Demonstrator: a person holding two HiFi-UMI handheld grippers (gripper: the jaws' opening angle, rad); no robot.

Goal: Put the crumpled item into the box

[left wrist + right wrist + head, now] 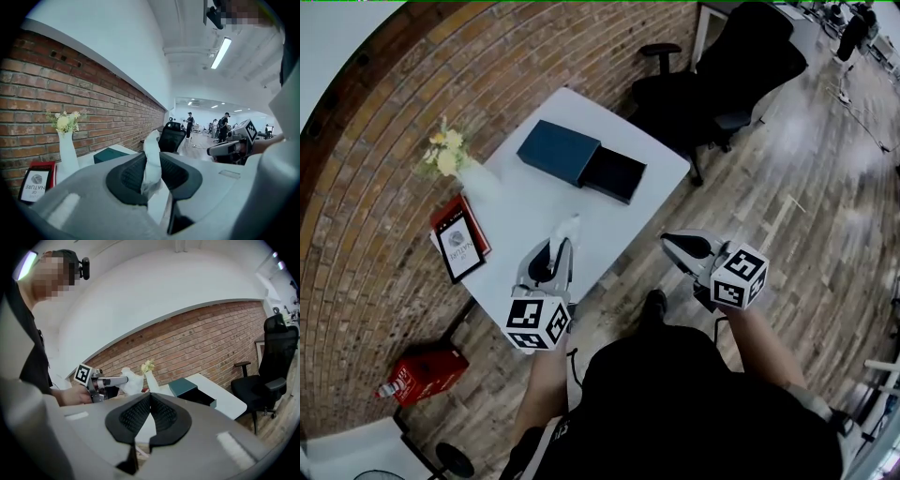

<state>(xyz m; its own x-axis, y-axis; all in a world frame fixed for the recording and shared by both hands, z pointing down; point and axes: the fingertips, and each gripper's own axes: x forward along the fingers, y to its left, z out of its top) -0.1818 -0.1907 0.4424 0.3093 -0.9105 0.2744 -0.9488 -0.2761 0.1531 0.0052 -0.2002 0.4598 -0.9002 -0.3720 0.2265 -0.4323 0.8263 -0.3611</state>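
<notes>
A white crumpled item [569, 229] sticks up between the jaws of my left gripper [560, 249], which is shut on it over the near edge of the white table [525, 211]. In the left gripper view the crumpled item [152, 154] stands pinched between the dark pads. The box lies at the table's far side: a teal part [558, 151] with a black open tray [615, 174] beside it. My right gripper [672, 243] hangs off the table's right edge, jaws shut together and empty [150, 397]. From the right gripper view the left gripper [111, 380] holds the item [131, 380] in front of the box [186, 386].
A white vase with yellow flowers [457, 164] and a red framed card [459, 240] stand at the table's left by the brick wall. A black office chair [727, 70] is beyond the table. A red box [424, 372] lies on the wooden floor. People stand far down the room.
</notes>
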